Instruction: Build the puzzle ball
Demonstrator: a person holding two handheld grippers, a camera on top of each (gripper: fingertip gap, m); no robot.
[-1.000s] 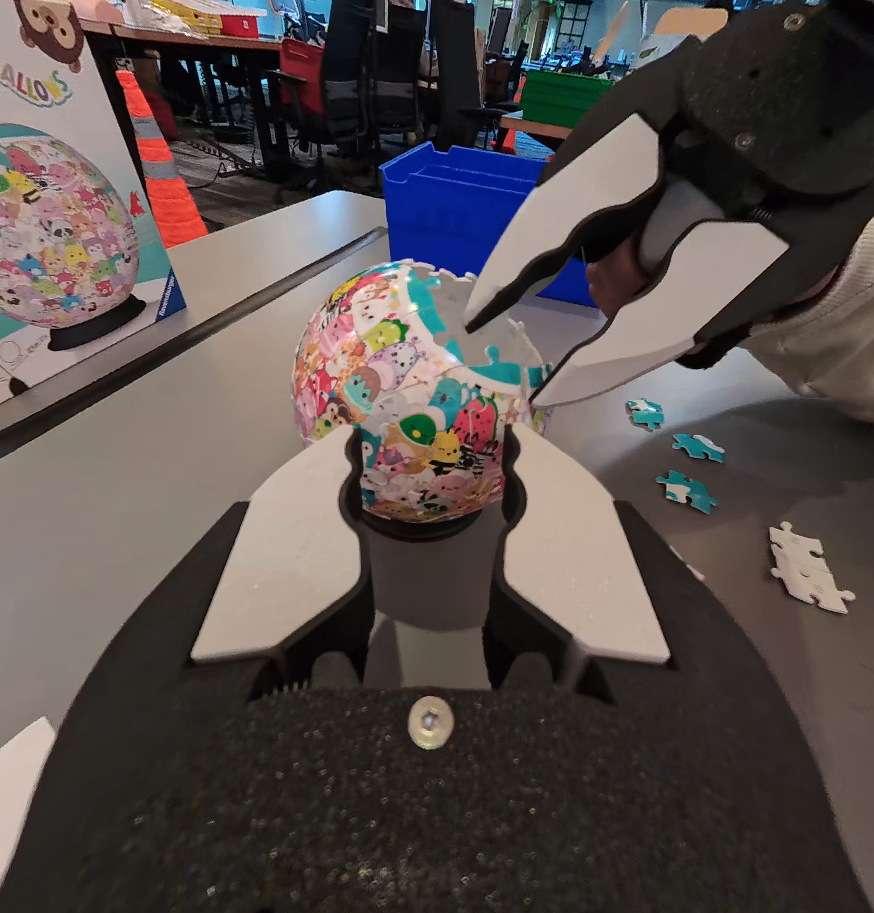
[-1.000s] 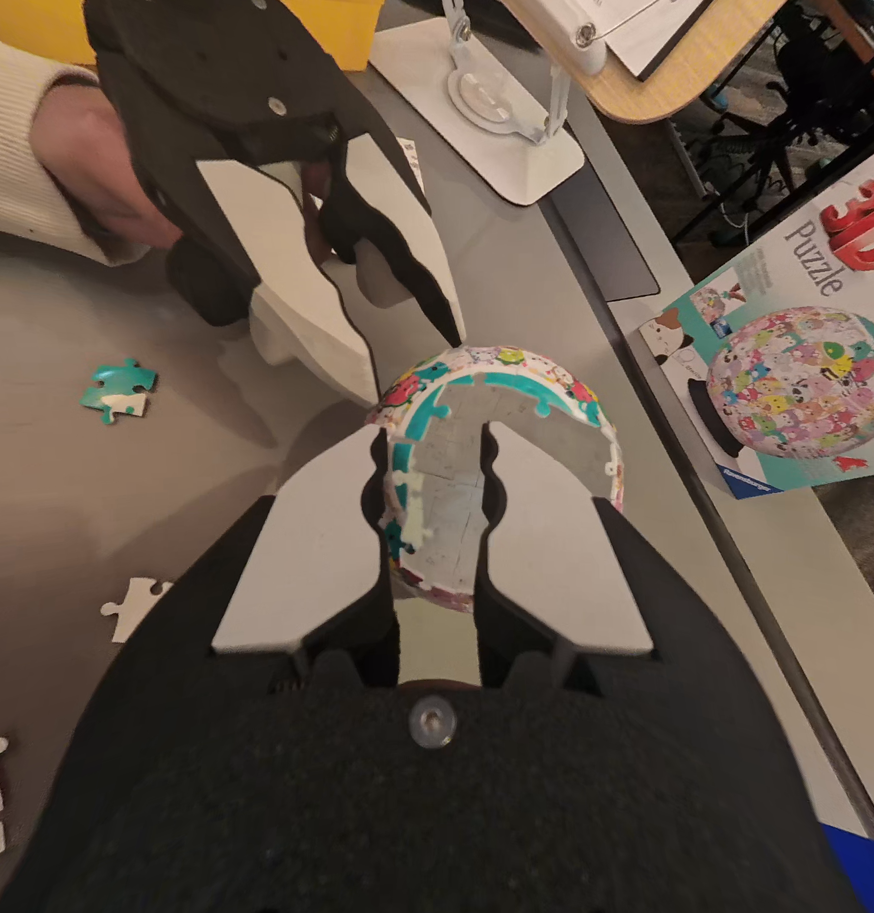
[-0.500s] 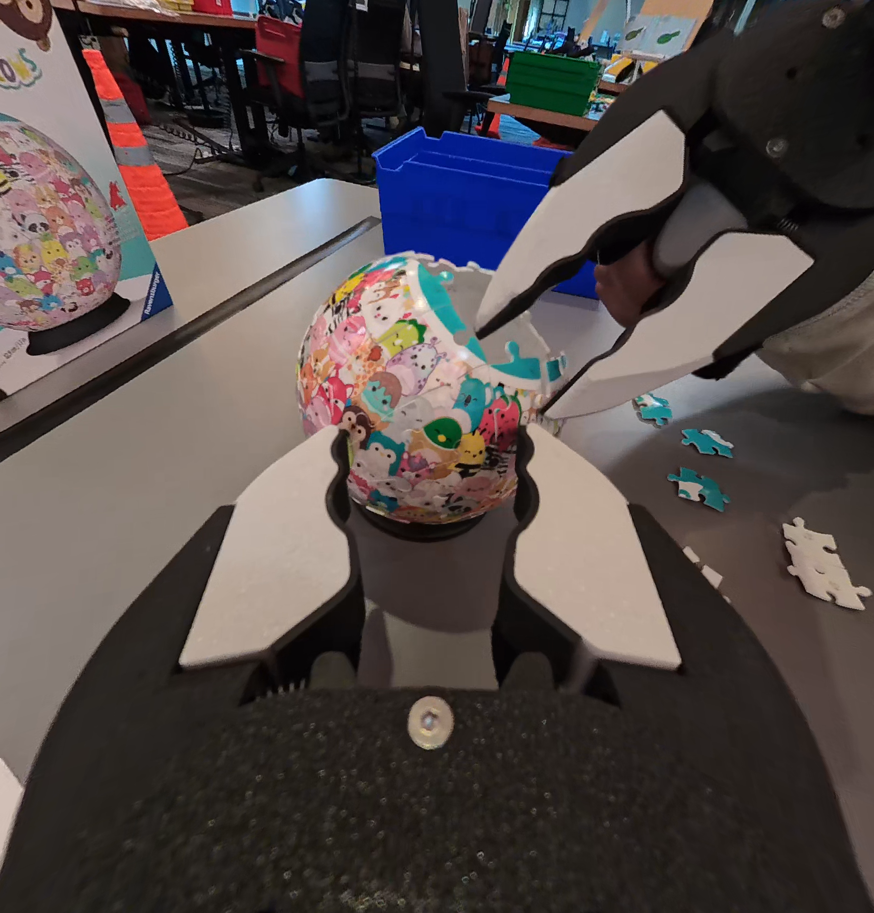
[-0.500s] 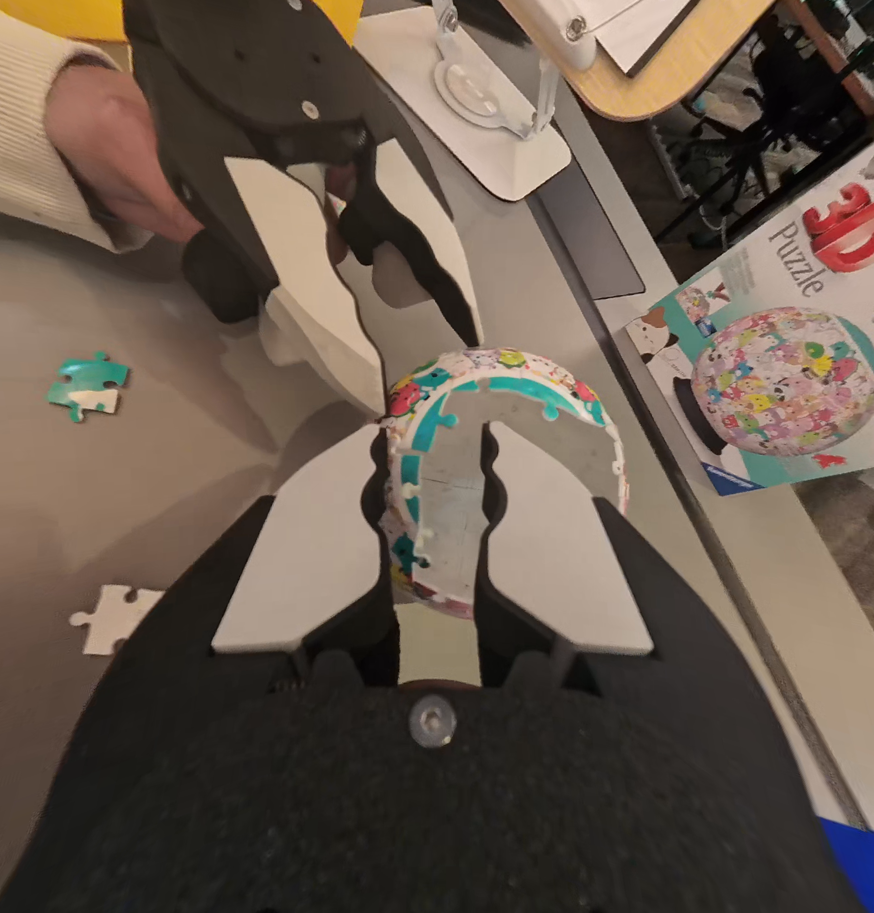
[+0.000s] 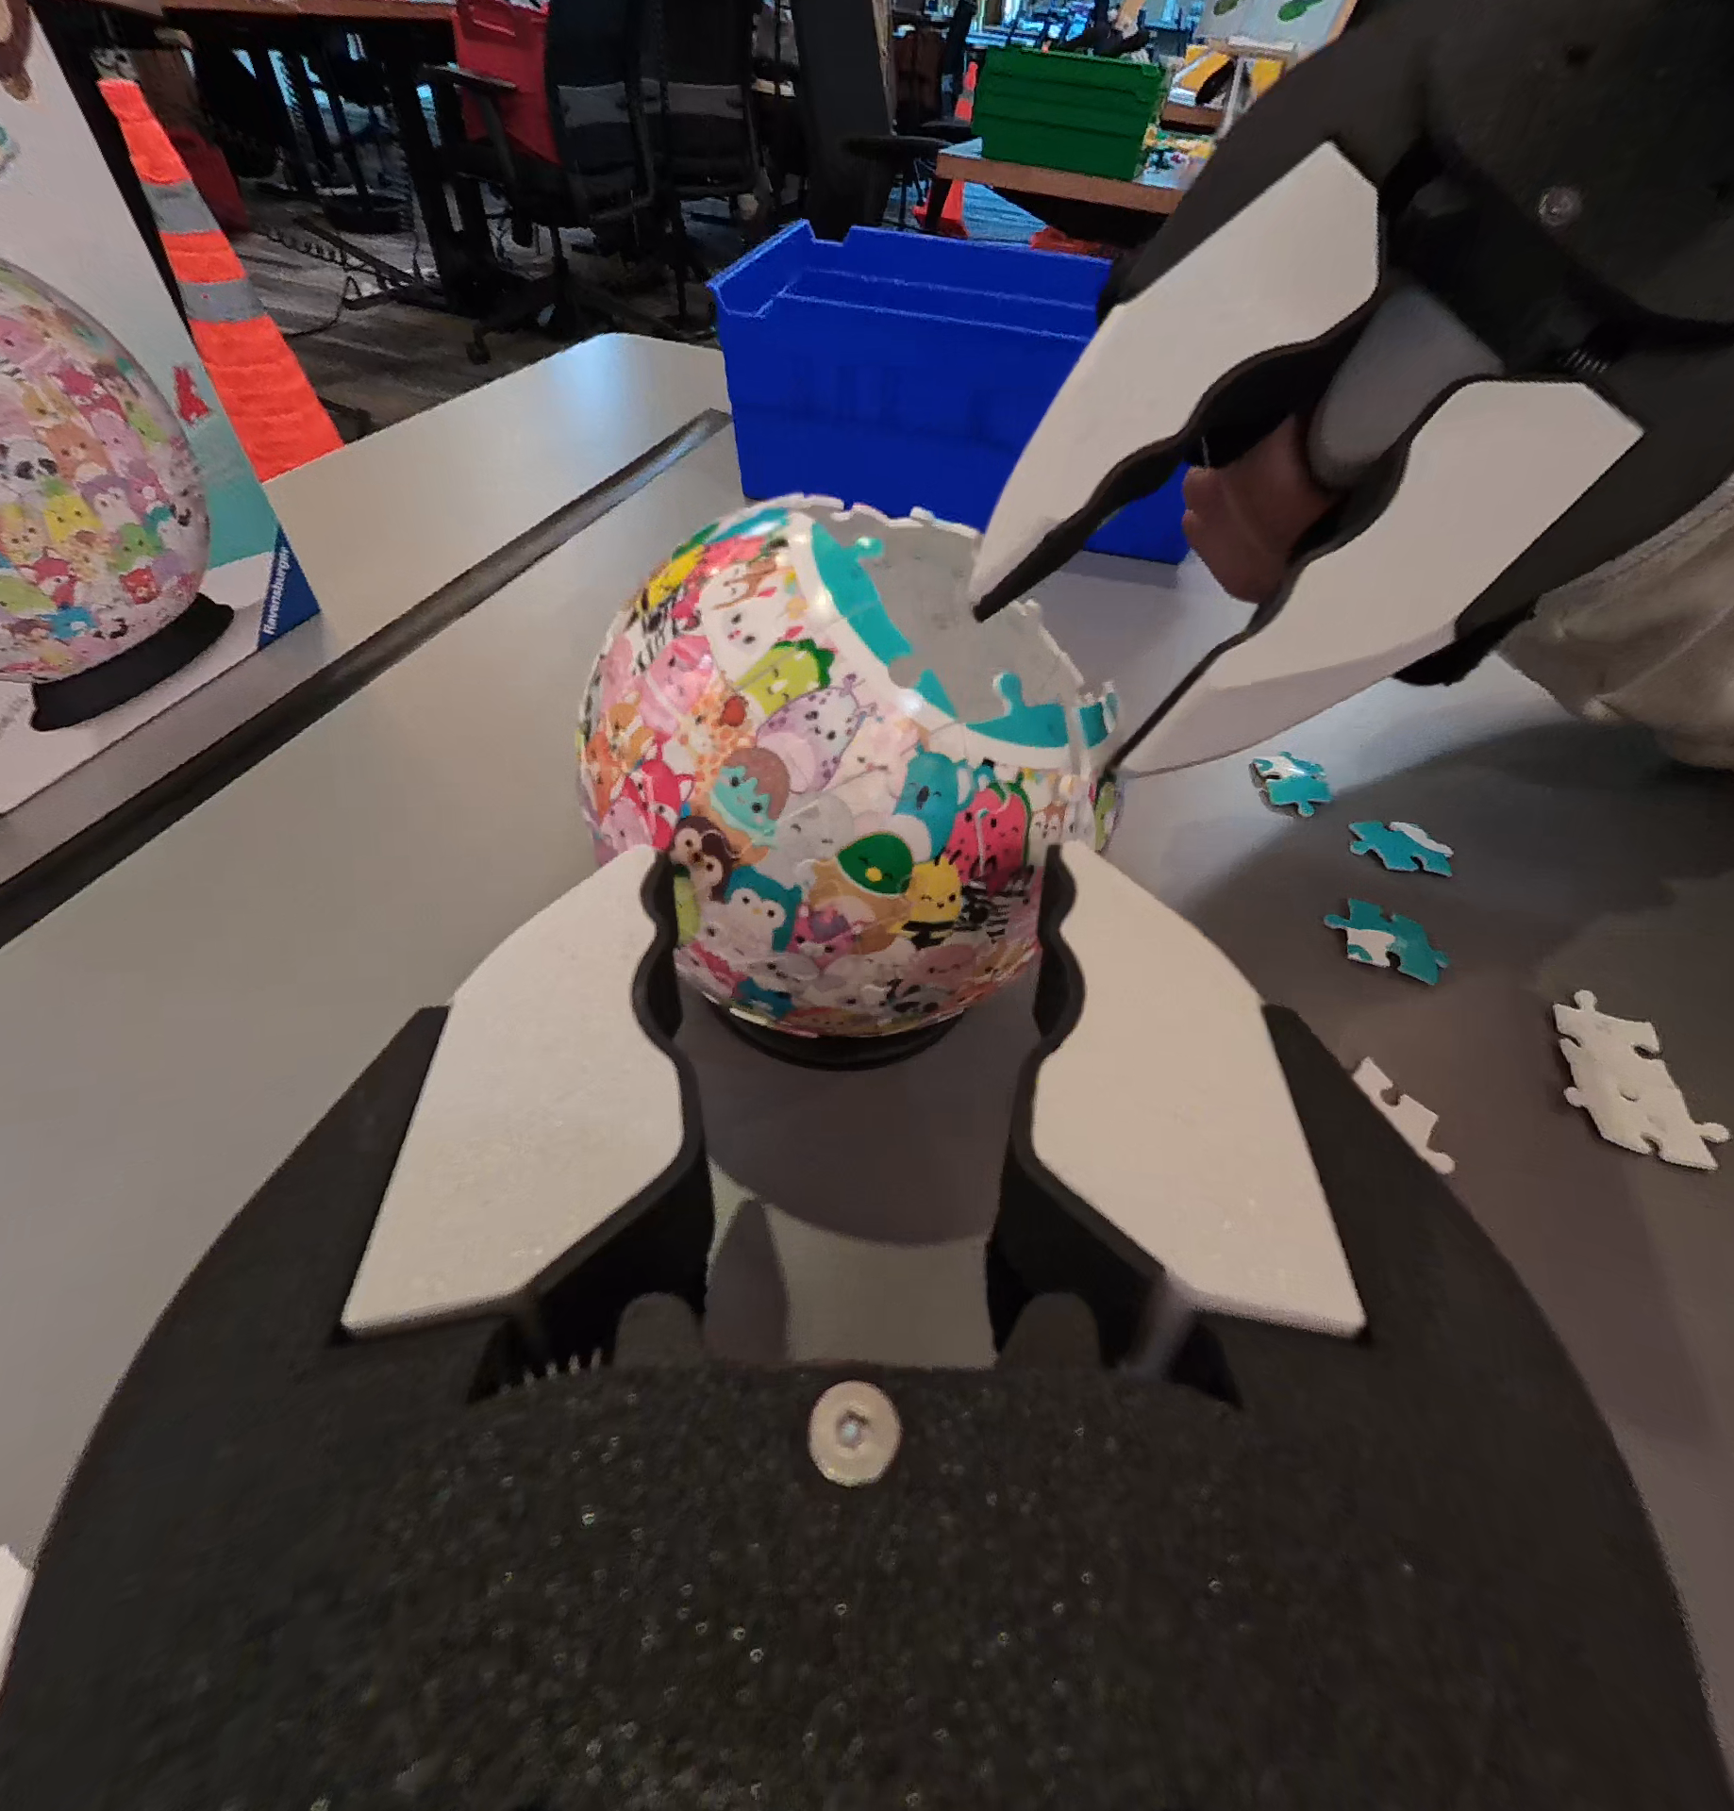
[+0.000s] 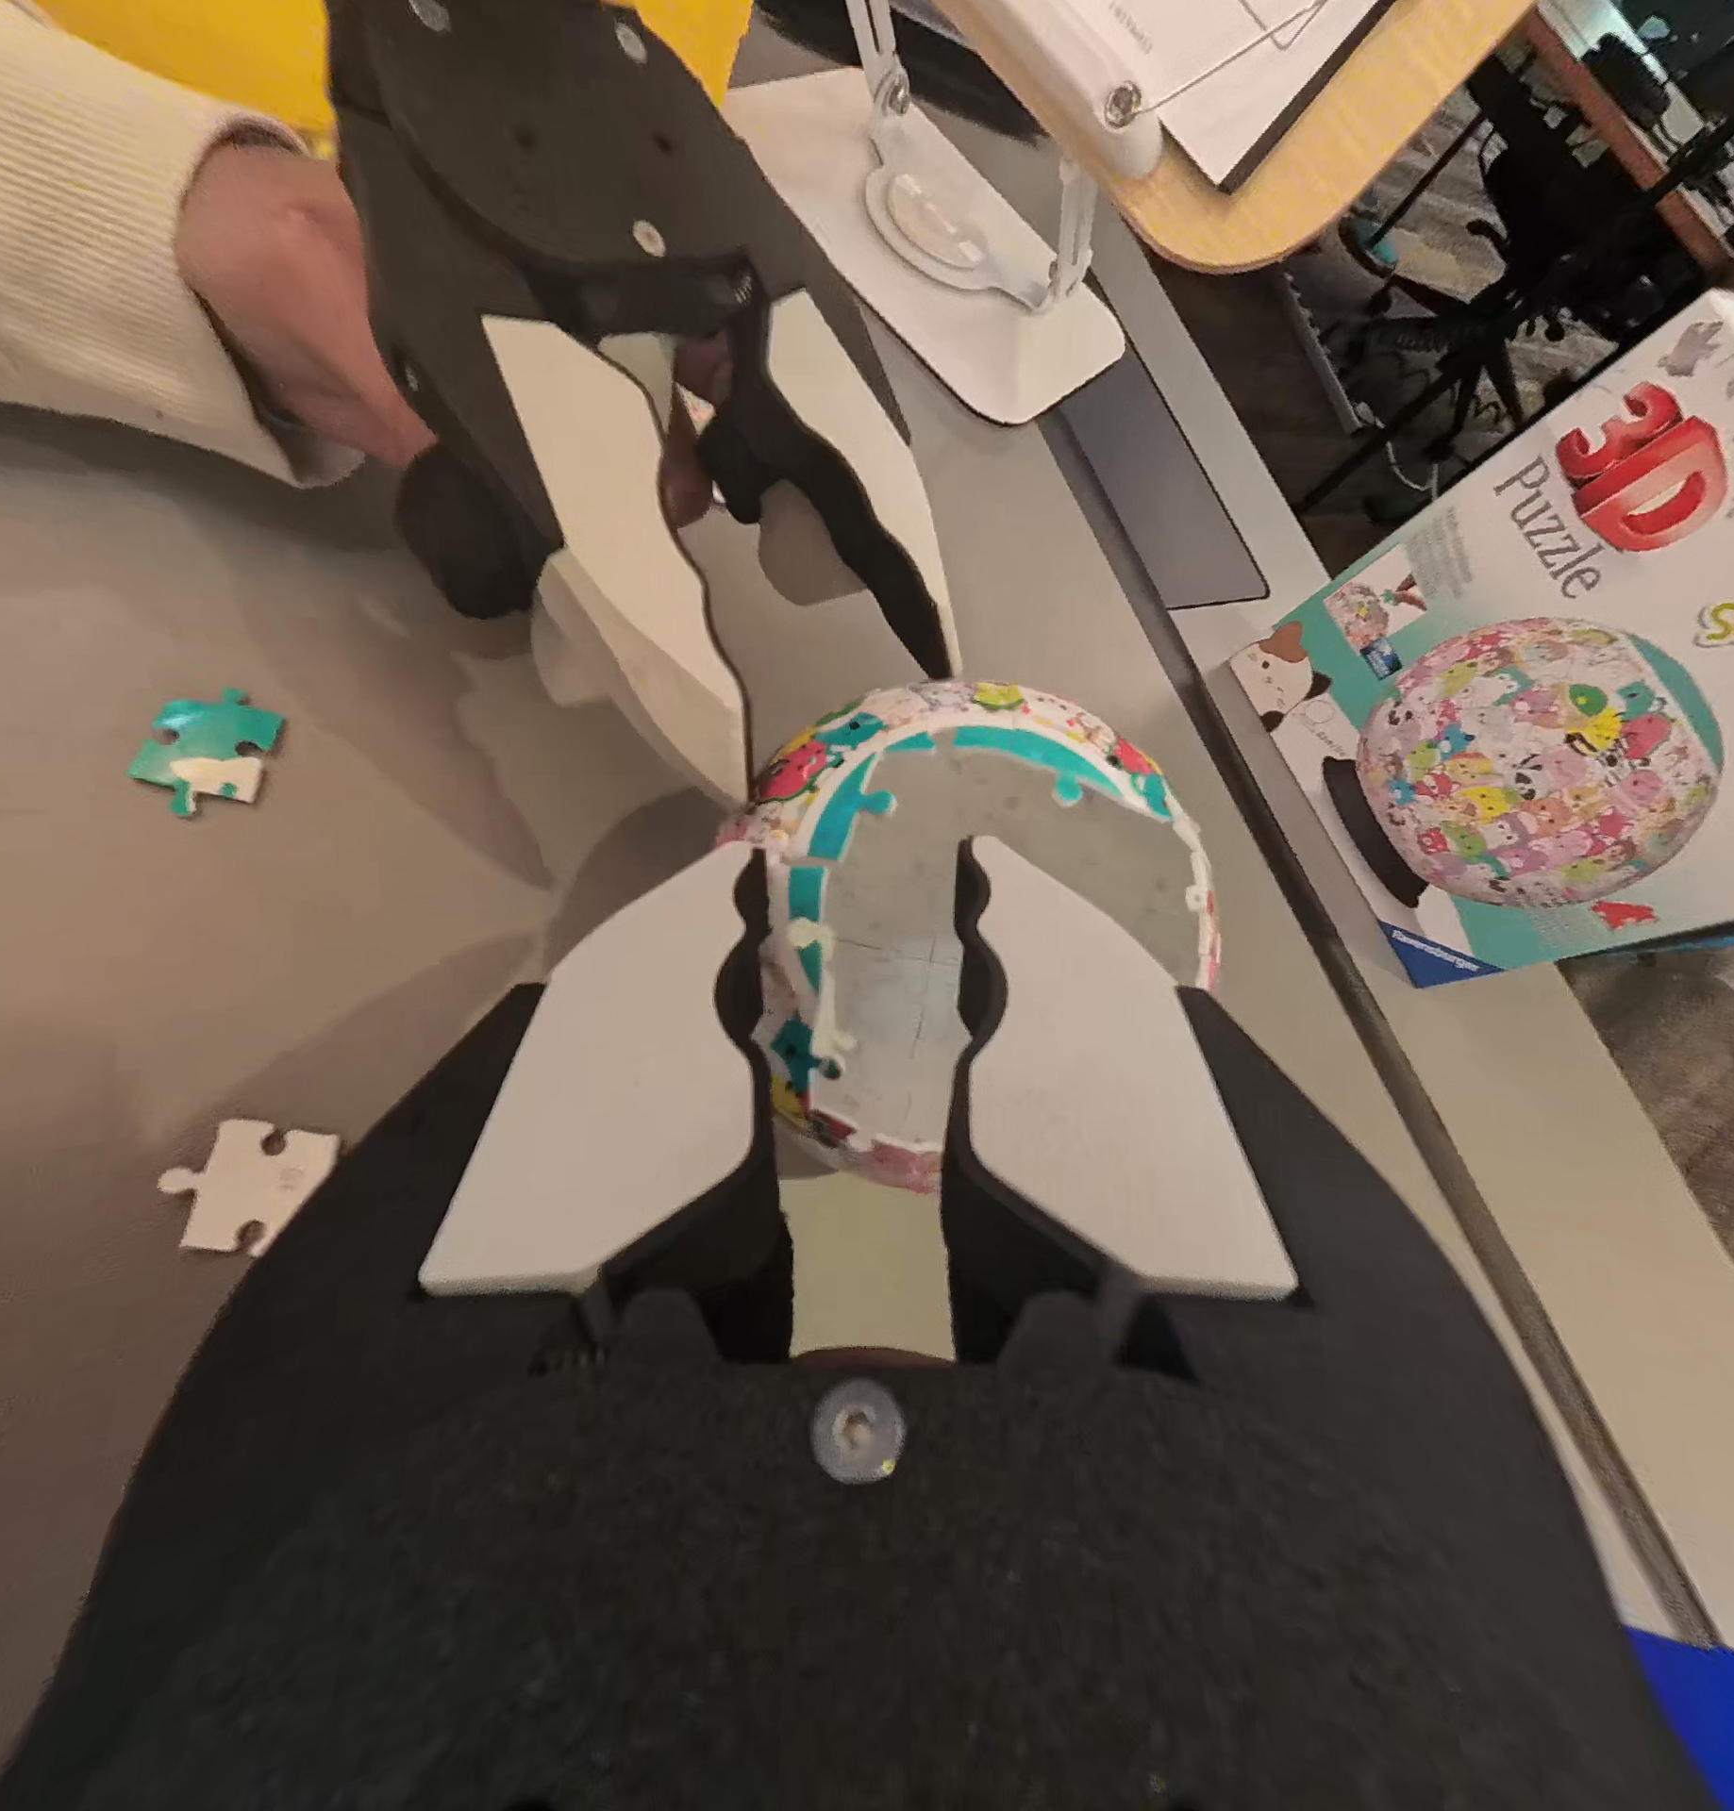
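The puzzle ball (image 5: pixel 824 784) is a colourful sphere on a black stand (image 5: pixel 843 1047), with an unfilled hole at its top right edged in teal. My left gripper (image 5: pixel 851 857) is open, with its fingertips on either side of the ball's lower near face. My right gripper (image 5: pixel 1054 686) is open and straddles the hole's rim, one tip inside and one outside. In the right wrist view the ball (image 6: pixel 981 725) shows its grey inside between my right gripper's fingers (image 6: pixel 858 857). The left gripper (image 6: pixel 843 730) meets the ball's far side.
Loose teal pieces (image 5: pixel 1387 941) and face-down white pieces (image 5: pixel 1637 1078) lie on the grey table to the right. One teal piece (image 6: pixel 206 750) and one white piece (image 6: pixel 250 1181) show on the left. The puzzle box (image 5: pixel 79 549), a blue bin (image 5: pixel 902 363) and a white stand (image 6: pixel 981 284) border the space. Left tips and right tips are each some 15 cm from the white piece (image 6: pixel 250 1181).
My left gripper's fingers have spread wider apart around the ball. My right gripper has stayed at the hole's rim with the same gap.
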